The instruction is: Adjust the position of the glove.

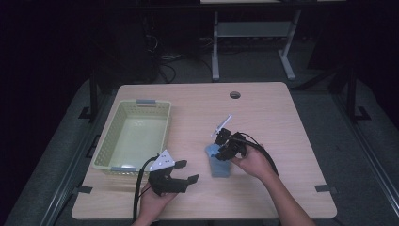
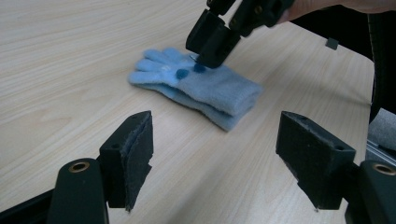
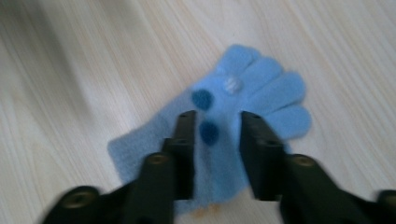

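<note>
Pale wood-grain tabletop (image 1: 263,117) carries everything, with dark floor and a metal desk frame beyond its far edge. Nearest the person, the left gripper (image 1: 184,171) hovers low over the front of the table, its two padded jaws spread wide with nothing between them, pointing towards the glove. Just right of it and a little farther in, the light blue glove (image 2: 205,91) lies flat on the bare wood, apparently doubled over, cuff towards the near edge and fingers pointing away. The right gripper (image 3: 217,140) stands directly over the glove's palm, jaws a narrow gap apart, straddling a dark blue dot on the fleece; the pads touch or nearly touch the fabric without pinching a fold, so the glove looks resting, not held.

To lift it cleanly, I would judge the right jaws should press down into both layers before closing, gathering enough fleece that neither layer slips free, then rise straight. The left gripper could steady the cuff if the cloth drags.

Farther left, a pale green basket (image 1: 105,141) sits near the table's left edge, a likely destination. At the far edge is a round cable hole (image 1: 235,94).
</note>
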A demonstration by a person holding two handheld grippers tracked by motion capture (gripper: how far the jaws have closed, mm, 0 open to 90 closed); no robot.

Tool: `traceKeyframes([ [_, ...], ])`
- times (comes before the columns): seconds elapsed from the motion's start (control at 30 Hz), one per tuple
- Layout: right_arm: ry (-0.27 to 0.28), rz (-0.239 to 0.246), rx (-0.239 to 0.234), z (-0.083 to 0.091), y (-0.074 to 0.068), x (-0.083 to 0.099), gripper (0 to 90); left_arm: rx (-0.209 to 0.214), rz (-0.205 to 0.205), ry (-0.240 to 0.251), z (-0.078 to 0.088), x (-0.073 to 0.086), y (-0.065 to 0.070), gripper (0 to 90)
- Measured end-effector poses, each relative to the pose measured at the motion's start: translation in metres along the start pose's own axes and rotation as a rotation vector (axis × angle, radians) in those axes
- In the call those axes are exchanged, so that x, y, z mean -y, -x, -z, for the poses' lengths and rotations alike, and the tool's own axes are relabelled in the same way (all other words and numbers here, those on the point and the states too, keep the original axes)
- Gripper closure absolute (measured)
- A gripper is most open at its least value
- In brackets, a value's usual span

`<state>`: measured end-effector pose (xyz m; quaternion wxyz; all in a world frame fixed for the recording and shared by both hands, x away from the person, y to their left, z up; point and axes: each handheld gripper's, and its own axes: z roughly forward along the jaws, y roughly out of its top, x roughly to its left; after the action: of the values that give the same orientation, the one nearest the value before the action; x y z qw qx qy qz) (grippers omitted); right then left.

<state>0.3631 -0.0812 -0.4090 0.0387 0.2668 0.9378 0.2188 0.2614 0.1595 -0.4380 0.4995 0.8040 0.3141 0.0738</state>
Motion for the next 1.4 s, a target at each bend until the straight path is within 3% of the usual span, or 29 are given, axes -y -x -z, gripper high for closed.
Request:
traceKeyframes([
  [0.1,0.012,-0.024,-0.020,-0.004,0.000,0.000,80.1,0.006,0.007,0.000,-0.001,0.001,0.000,28.2],
  [0.27,-0.051,-0.035,-0.018,-0.025,0.000,0.007,80.3,0.015,0.012,0.001,-0.001,0.001,0.002,33.1],
  [0.47,0.005,-0.084,-0.058,-0.019,0.005,0.013,71.0,0.031,0.036,-0.008,-0.005,0.002,0.002,33.7],
  [0.7,0.087,-0.150,-0.078,-0.003,0.006,0.027,60.1,0.029,0.036,-0.021,-0.009,-0.001,0.002,34.3],
  [0.87,0.126,-0.180,-0.082,0.005,0.002,0.039,54.9,0.038,0.084,-0.026,-0.013,-0.002,0.005,34.1],
  [1.0,0.142,-0.249,-0.063,0.009,-0.001,0.051,41.9,0.065,0.167,-0.054,-0.020,-0.008,0.004,31.4],
  [1.13,0.168,-0.287,-0.056,0.012,0.000,0.060,37.6,0.012,0.240,-0.062,-0.027,-0.015,0.004,23.9],
  [1.17,0.174,-0.309,-0.061,0.013,0.000,0.062,36.6,0.009,0.248,-0.067,-0.029,-0.016,0.004,20.6],
  [1.27,0.221,-0.351,-0.086,0.016,0.001,0.067,37.2,0.017,0.273,-0.108,-0.039,-0.023,0.003,21.9],
  [1.4,0.245,-0.392,-0.090,0.016,0.001,0.071,36.8,0.009,0.334,-0.131,-0.050,-0.028,-0.003,23.1],
])
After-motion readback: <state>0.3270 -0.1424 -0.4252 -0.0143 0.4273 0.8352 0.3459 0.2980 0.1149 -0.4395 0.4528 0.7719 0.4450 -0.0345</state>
